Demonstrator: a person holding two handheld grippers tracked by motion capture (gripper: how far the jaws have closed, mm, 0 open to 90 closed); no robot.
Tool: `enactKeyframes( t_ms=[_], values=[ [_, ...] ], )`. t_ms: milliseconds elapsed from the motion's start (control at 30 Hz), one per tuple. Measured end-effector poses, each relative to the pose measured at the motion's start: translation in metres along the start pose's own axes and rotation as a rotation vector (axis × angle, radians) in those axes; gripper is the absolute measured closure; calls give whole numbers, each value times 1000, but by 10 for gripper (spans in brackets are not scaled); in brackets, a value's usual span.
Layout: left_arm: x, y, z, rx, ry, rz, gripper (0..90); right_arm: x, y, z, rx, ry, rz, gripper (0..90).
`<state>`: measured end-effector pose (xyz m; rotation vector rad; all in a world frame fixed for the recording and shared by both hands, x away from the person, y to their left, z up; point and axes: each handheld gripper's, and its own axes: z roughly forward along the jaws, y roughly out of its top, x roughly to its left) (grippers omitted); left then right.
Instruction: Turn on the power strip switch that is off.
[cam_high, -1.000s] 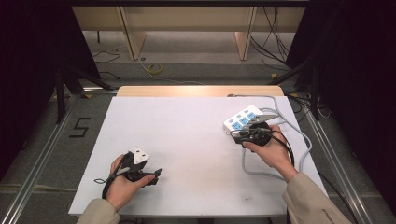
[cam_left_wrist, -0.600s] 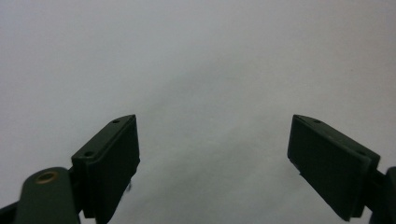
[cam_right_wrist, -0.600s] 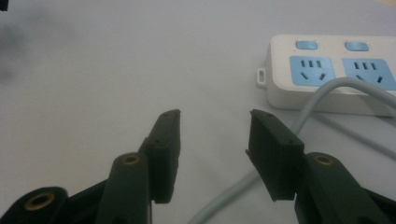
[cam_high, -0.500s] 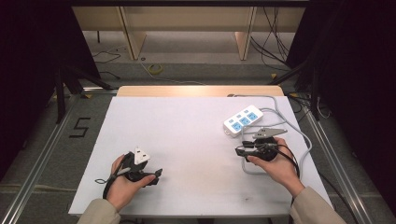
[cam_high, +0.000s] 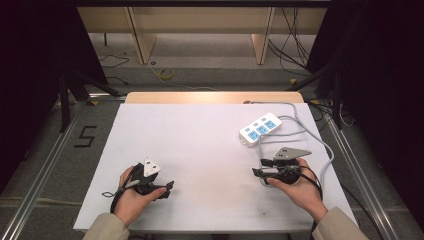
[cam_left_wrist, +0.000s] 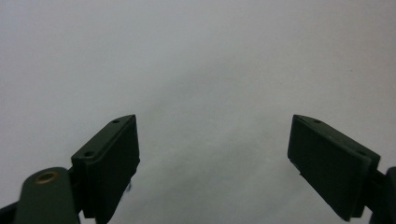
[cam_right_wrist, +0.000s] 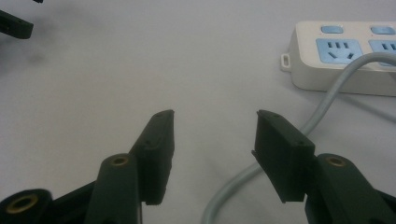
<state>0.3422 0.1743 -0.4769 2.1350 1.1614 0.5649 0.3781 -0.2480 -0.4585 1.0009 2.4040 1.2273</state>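
Power strip (cam_high: 260, 128), white with blue sockets, lies on the far right part of our white table (cam_high: 200, 145), its grey cable (cam_high: 320, 145) looping round toward us. Our right gripper (cam_high: 257, 167) sits just short of the strip, apart from it; its jaws have just been opening and stand wide with nothing between them. Our left gripper (cam_high: 169, 189) rests low on the near left of the table, jaws apart over bare surface, well away from the strip
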Motion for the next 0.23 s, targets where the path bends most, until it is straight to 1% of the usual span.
enactKeyframes(
  t_ms=[133, 167, 233],
  values=[
    [1, 0, 1, 1, 0, 0, 164, 0, -2, -1, -11, -5, 5, 467],
    [2, -1, 1, -3, 2, -5, 164, 0, -2, -2, -12, -7, 4, 465],
    [5, -1, 2, -2, 7, -5, 164, 0, -2, -3, -18, -9, 6, 460]
  ],
)
